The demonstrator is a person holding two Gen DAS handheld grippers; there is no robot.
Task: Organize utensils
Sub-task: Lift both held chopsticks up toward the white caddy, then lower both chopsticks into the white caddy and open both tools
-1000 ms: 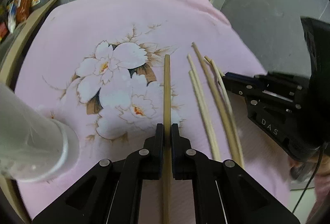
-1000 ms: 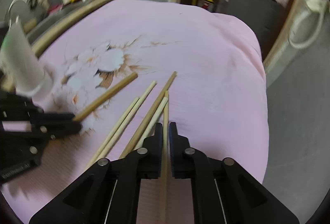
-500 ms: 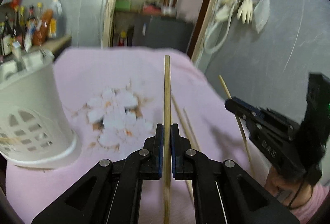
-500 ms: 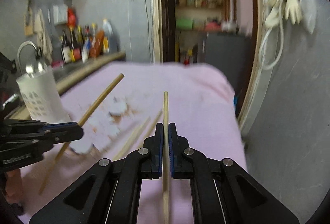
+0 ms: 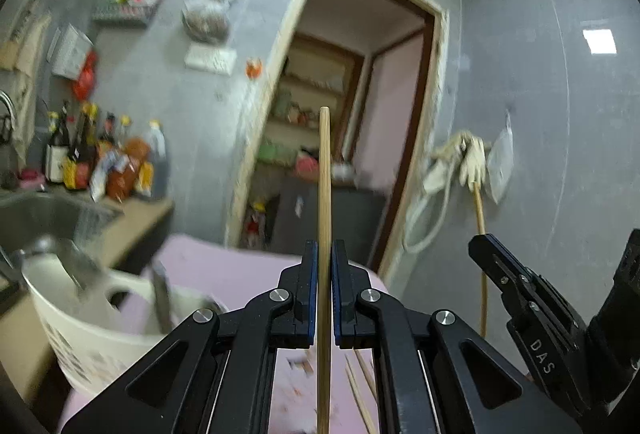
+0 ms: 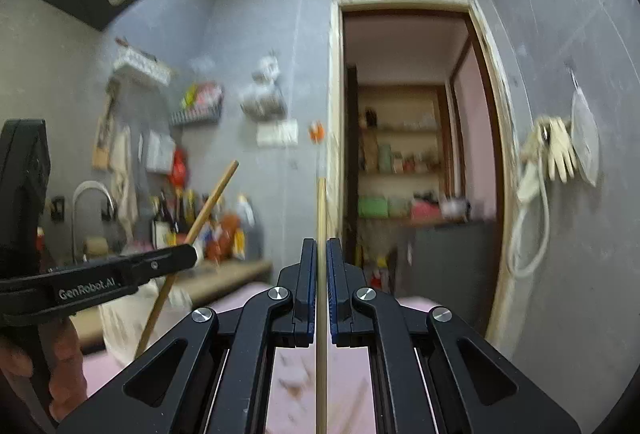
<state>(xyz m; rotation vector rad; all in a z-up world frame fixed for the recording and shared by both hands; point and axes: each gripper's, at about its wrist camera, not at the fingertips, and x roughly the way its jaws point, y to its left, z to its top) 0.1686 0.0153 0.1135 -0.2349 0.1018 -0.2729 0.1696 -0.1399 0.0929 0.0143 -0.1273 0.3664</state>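
Two loose chopsticks (image 5: 362, 390) on pink cloth (image 5: 224, 266), white basket (image 5: 86, 330) left

Two grippers (image 5: 324, 258) (image 6: 318, 258), each clamping one chopstick (image 5: 324, 170) (image 6: 321, 202); one white basket (image 5: 72, 330).

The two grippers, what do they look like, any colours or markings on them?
Both are matte black with angular linkage arms, silver round pivot bolts and blue pads lining the fingers. The left gripper bears white "GenRobot.AI" lettering on its side; the right gripper shows white "DAS" lettering.
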